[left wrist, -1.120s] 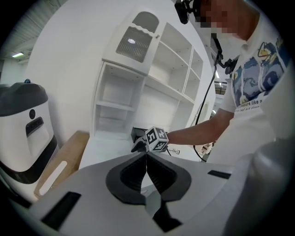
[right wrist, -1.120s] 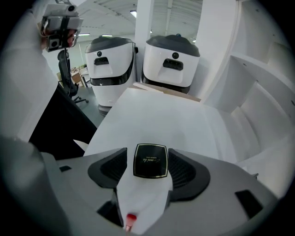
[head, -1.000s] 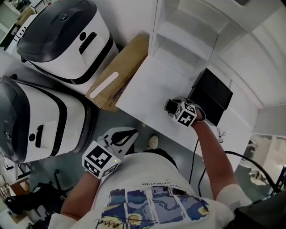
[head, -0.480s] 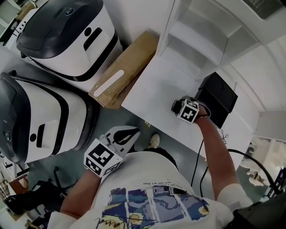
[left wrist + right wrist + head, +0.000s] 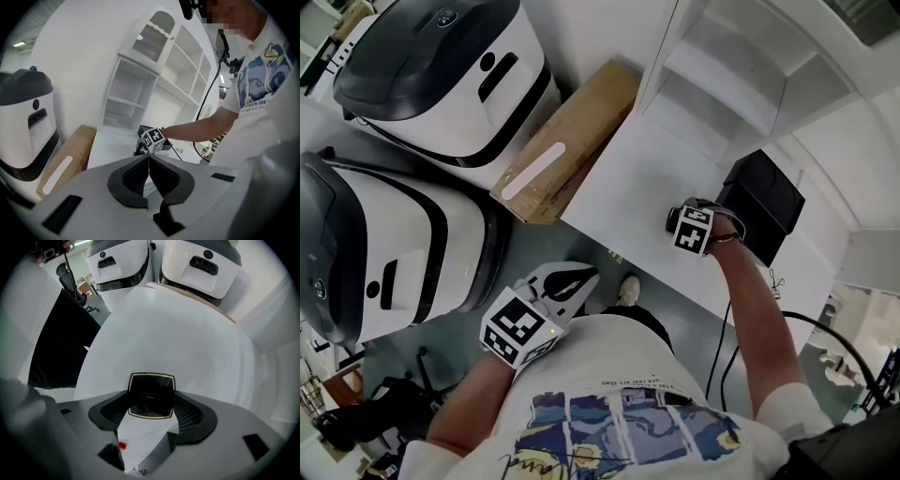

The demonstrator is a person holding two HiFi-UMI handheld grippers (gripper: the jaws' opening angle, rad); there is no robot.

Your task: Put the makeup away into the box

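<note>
At the centre right of the head view, a black, gold-edged makeup compact (image 5: 151,391) is sitting clamped between the jaws of the right gripper (image 5: 674,221), which is hovering over the white tabletop (image 5: 619,183) just beside the black box (image 5: 766,203). In the lower left, the left gripper (image 5: 148,163) is hanging over the grey floor (image 5: 534,246), off the tabletop, its jaws pressed together on nothing.

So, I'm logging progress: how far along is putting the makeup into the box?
Done: nothing visible; the inside of the black box isn't shown. In hand: right gripper shut on a black, gold-edged compact beside that box. Remaining: getting it in; the left gripper is shut, empty.
</note>
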